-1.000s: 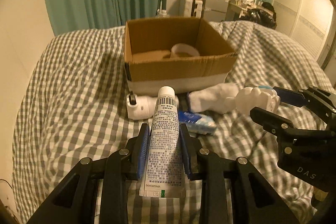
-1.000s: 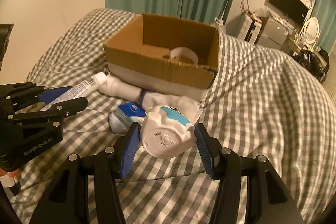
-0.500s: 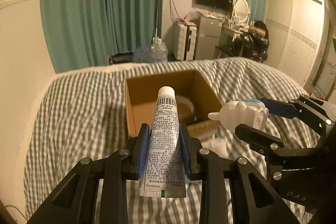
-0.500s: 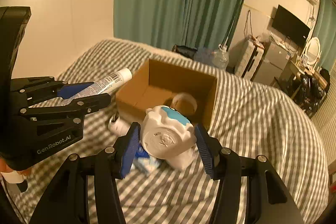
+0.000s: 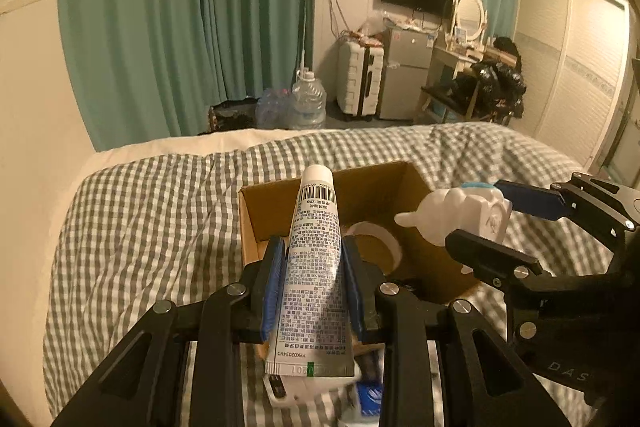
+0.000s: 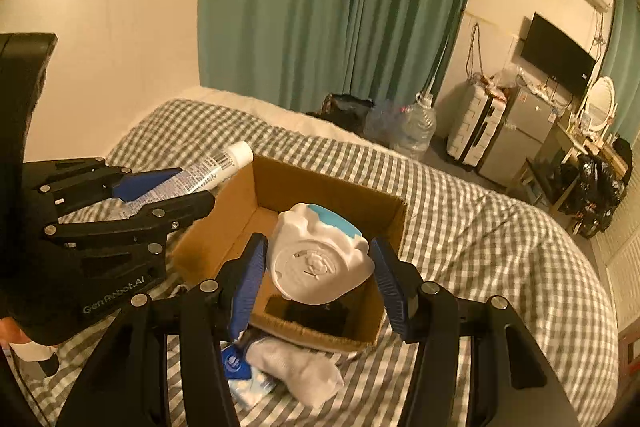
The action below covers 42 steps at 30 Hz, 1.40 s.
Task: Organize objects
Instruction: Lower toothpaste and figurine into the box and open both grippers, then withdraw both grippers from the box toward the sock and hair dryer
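Both grippers loaded, held above the cardboard box.

My left gripper clamps the tube, long axis pointing away, cap over the box's far wall; its crimped end hides items beneath. My right gripper pinches the white figurine, base toward me, above the box interior; its front is hidden.

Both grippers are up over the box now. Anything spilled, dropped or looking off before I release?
Nothing stands out. The tube sits straight in the left gripper, the white figurine in the right gripper, both over the open cardboard box. A white sock and blue packet lie on the bedspread beside it.
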Motion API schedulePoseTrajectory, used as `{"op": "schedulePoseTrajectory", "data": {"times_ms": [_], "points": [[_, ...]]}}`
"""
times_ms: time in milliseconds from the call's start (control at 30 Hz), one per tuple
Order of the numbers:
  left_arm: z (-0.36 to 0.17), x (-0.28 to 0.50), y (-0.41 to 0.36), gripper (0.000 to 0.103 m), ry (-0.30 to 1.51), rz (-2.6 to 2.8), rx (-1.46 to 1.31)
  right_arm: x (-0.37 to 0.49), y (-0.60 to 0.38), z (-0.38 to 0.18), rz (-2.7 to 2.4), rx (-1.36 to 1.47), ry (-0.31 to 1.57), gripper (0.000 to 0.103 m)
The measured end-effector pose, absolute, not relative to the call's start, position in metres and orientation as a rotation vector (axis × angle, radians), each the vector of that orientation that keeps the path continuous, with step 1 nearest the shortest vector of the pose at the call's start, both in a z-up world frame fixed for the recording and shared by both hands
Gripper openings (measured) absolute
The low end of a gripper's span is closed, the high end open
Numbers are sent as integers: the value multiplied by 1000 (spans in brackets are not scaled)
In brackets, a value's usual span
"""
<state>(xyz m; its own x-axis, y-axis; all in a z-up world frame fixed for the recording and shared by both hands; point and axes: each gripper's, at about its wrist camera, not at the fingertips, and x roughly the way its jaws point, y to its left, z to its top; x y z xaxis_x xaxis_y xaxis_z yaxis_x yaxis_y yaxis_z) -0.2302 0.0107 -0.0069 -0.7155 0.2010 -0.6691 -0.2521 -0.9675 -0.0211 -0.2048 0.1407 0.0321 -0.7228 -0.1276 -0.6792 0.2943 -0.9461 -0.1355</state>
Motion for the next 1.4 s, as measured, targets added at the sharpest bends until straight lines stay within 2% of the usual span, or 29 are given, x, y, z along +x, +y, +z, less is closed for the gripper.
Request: {"op": "schedulePoseTrajectory", "data": {"times_ms": [400, 667, 767, 800, 833, 900, 1100, 1233, 1300, 1400], "points": [[-75, -287, 24, 29, 126, 2603, -1190, -291, 155, -52, -2608, 1253, 344, 53], [-94, -294, 26, 29, 100, 2588, -1222, -297, 160, -59, -2626, 1200, 299, 54], [-91, -290, 24, 32, 78, 2581, -1215, -290, 161, -52, -2647, 1180, 295, 55], [-89, -288, 23, 38, 75, 2577, -1216, -286, 158, -48, -2656, 1173, 293, 63], [-86, -284, 25, 45, 81, 2575, -1219, -281, 160, -43, -2671, 1163, 285, 66], [-78, -275, 23, 74, 93, 2583, -1211, -272, 163, -32, -2687, 1141, 271, 68], [-50, -247, 24, 81, 117, 2622, -1157, -242, 172, 8, -2753, 1080, 284, 78], [-28, -225, 19, 86, 116, 2654, -1115, -218, 180, 36, -2790, 1050, 266, 80], [-17, -213, 17, 95, 119, 2682, -1084, -206, 182, 48, -2793, 1032, 248, 80], [1, -197, 13, 97, 125, 2726, -1036, -186, 183, 64, -2814, 992, 261, 84]]}}
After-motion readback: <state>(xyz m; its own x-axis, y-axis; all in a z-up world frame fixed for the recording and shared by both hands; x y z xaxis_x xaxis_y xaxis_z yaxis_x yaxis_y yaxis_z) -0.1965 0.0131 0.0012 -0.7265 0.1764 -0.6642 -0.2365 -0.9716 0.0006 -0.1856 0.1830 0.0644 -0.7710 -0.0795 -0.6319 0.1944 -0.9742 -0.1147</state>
